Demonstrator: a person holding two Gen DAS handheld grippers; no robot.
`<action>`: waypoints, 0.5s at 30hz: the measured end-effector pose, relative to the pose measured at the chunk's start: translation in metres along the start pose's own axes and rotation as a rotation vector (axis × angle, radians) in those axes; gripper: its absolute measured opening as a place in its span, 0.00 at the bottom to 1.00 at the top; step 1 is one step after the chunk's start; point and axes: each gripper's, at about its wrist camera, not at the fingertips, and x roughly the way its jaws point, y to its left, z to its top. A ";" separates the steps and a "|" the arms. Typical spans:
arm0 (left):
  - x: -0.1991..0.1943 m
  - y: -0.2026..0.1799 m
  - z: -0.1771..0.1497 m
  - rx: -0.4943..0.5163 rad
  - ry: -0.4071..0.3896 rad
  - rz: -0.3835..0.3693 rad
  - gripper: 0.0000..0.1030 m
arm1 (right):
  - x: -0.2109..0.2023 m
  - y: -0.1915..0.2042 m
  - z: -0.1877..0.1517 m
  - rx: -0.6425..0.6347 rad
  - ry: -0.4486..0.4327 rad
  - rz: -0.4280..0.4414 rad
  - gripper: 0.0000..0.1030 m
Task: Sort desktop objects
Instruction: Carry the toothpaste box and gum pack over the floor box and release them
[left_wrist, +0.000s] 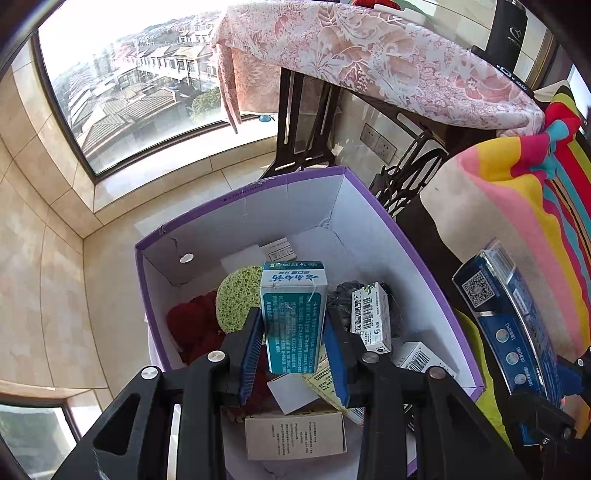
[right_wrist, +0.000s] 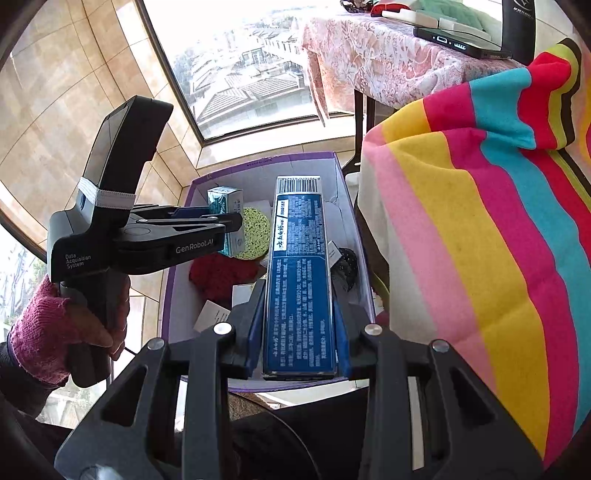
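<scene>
My left gripper (left_wrist: 293, 350) is shut on a small teal box (left_wrist: 293, 317) and holds it upright over a purple-rimmed cardboard box (left_wrist: 236, 195). It also shows in the right wrist view (right_wrist: 225, 221), over the same cardboard box (right_wrist: 258, 164). My right gripper (right_wrist: 299, 332) is shut on a long blue box (right_wrist: 299, 277), held lengthwise over the cardboard box; this blue box appears at the right edge of the left wrist view (left_wrist: 506, 314). Inside the cardboard box lie a green sponge (left_wrist: 236, 302), a red cloth (left_wrist: 192, 325) and several small white cartons (left_wrist: 373, 317).
A table edge with a striped multicoloured cloth (right_wrist: 480, 221) stands to the right of the cardboard box. A floral-clothed table (right_wrist: 388, 62) carries a phone (right_wrist: 458, 44) at the back. A large window (left_wrist: 147, 74) and tiled sill are to the left.
</scene>
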 end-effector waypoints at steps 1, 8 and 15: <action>0.001 0.001 0.000 0.006 -0.001 0.000 0.33 | 0.001 0.000 0.000 0.009 -0.004 -0.004 0.35; 0.004 0.004 -0.003 0.025 -0.025 -0.011 0.33 | 0.007 0.002 0.001 0.066 -0.034 -0.051 0.35; -0.024 0.003 -0.004 0.017 -0.130 -0.036 0.68 | -0.011 0.002 -0.009 0.103 -0.074 -0.090 0.63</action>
